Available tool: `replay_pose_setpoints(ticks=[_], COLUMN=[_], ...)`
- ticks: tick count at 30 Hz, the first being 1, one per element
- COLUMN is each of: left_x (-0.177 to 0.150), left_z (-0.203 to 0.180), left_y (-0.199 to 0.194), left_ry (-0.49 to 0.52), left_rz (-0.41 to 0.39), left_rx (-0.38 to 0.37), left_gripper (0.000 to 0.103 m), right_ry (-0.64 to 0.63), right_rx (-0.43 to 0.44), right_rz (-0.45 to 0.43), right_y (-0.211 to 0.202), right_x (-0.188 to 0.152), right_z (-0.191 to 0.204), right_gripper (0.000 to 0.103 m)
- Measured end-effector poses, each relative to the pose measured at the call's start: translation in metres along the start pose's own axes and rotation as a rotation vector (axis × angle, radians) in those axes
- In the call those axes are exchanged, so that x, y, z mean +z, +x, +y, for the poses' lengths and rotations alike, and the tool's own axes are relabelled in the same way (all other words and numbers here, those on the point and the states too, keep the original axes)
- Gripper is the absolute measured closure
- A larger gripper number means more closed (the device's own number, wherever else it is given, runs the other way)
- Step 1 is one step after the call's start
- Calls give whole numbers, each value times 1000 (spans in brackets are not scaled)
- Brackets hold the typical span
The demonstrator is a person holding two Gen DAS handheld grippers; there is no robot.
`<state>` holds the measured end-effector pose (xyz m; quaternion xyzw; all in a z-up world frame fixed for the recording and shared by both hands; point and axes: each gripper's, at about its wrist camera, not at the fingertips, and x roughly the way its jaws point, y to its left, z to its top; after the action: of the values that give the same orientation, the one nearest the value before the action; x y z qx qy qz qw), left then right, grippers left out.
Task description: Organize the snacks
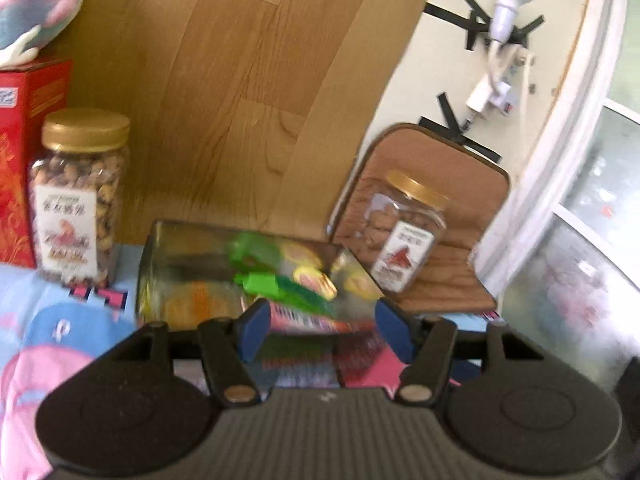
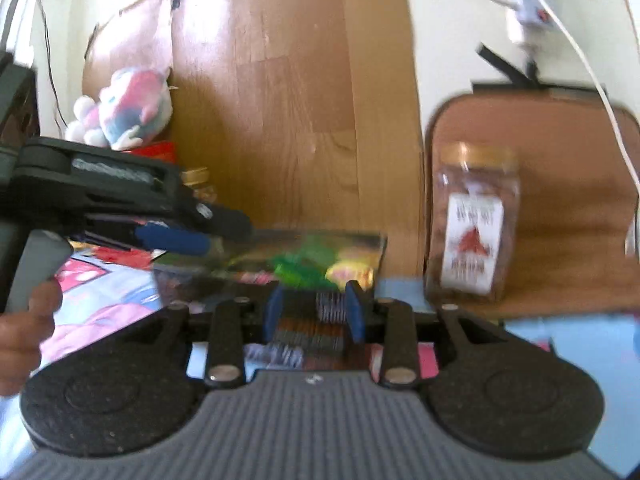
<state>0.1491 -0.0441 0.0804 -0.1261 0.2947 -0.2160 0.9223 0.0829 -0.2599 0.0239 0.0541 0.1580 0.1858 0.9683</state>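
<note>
L gripper sat just behind the near edge of the clear box, pads apart. A pink packet lay between and under them, but blur hid any contact, so probably released, not clamped. R gripper was also parted, with a striped packet in the gap; can't tell if it was gripped, looked loose.

Key relation: the box lay straight ahead of both grippers and slightly below, long axis running L-R across the view. Green wrappers and yellow ones were already in it. In the right wrist view the L gripper reached in from the left, over the box's left end, so L was nearer that end and R nearer the right-front corner.

One nut jar stood left of the box, another jar right of it, on a chair.

Judgement: next move prob. a short push fwd over the rim.
</note>
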Motion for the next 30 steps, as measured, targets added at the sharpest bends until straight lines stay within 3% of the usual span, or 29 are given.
replay_pose_setpoints(ticks=[5, 9, 12, 16, 18, 20, 22, 24, 26, 30], left_x=[-34, -61, -82, -101, -104, -105, -103, -97, -90, -76], left_z=[6, 18, 16, 5, 3, 9, 24, 37, 37, 34], left_y=[-21, -24, -28, -36, -41, -44, -44, -49, -55, -48], left_ry=[-14, -100, -78, 61, 115, 127, 78, -26, -72, -165], left_rz=[59, 138, 172, 169, 155, 148, 167, 174, 153, 185], left_rx=[-8, -26, -17, 73, 142, 209, 240, 208, 159, 46], left_gripper=[44, 44, 44, 45, 45, 44, 44, 44, 44, 37], right_ry=[169, 285, 343, 348, 364, 386, 355, 319, 310, 462], right_rx=[74, 117, 139, 149, 181, 248, 315, 344, 296, 196], right_rz=[97, 161, 196, 297, 304, 329, 350, 336, 288, 282], right_y=[-16, -4, 12, 19, 7, -4, -15, -23, -25, 0], right_x=[-26, -28, -27, -40, -49, -56, -62, -60, -52, -42], right_z=[-25, -40, -47, -41, -37, -31, -17, -10, -16, -51], right_gripper=[66, 67, 70, 78, 80, 80, 79, 79, 78, 77])
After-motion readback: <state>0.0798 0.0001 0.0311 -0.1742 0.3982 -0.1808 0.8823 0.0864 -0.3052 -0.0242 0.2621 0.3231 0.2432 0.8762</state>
